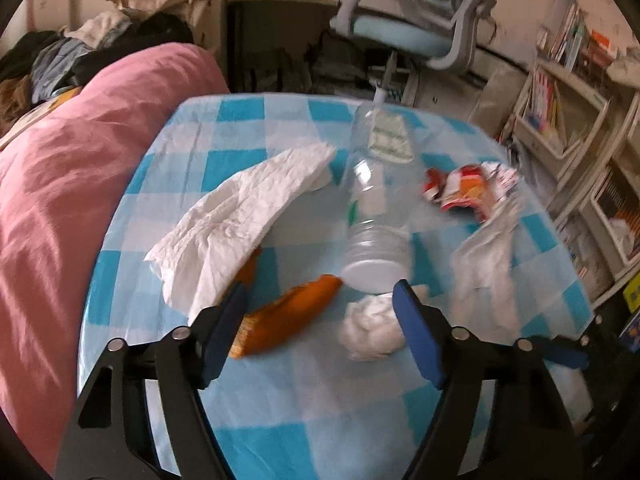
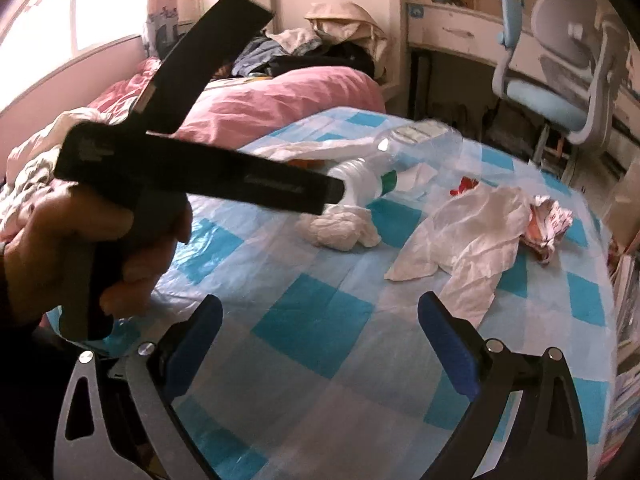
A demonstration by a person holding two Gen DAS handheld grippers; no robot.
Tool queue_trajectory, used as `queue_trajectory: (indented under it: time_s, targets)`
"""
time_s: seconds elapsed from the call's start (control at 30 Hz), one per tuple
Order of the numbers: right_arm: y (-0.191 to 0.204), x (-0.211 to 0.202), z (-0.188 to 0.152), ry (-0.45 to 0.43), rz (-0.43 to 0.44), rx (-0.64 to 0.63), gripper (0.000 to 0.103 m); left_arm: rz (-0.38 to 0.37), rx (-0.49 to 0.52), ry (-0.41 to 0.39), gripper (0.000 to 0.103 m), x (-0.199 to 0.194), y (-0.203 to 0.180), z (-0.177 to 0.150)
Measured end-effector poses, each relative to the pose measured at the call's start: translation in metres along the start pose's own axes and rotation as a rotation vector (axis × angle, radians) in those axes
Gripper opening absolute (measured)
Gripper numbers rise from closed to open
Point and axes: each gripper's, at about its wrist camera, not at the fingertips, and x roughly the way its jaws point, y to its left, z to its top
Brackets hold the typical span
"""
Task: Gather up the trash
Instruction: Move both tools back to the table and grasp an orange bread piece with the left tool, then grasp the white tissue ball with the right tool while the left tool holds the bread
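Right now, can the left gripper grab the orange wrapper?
Probably yes. The left gripper is open, and the orange wrapper lies between its fingers with nothing on top. The tissue ball and bottle sit very close, though.

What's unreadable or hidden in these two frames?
- Orange snack wrapper: left wrist view, its left part lies under the crumpled white paper towel.
- Clear plastic bottle: label text blurred, left wrist view.
- Bottle base: right wrist view, hidden behind the black left gripper body.
- Trash container: outside both views.

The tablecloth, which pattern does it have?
Blue and white checks on the tablecloth, clearest in the left wrist view.
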Motion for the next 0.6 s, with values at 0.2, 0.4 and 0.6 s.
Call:
queue_trajectory:
  time_s: [0.2,0.4,0.6]
  targets:
    - [0.001,0.008,0.012,0.004,0.023,0.005,0.094,0.019,0.077,0.082,0.035,0.007,0.000,-0.005]
    - [0.002,0.011,0.014,0.011,0.036,0.000,0.094,0.041,0.108,0.088,0.032,0.001,-0.001,-0.010]
    - [-0.003,0.021,0.024,0.023,0.055,0.031,0.094,0.103,0.118,0.054,0.028,0.004,-0.007,-0.010]
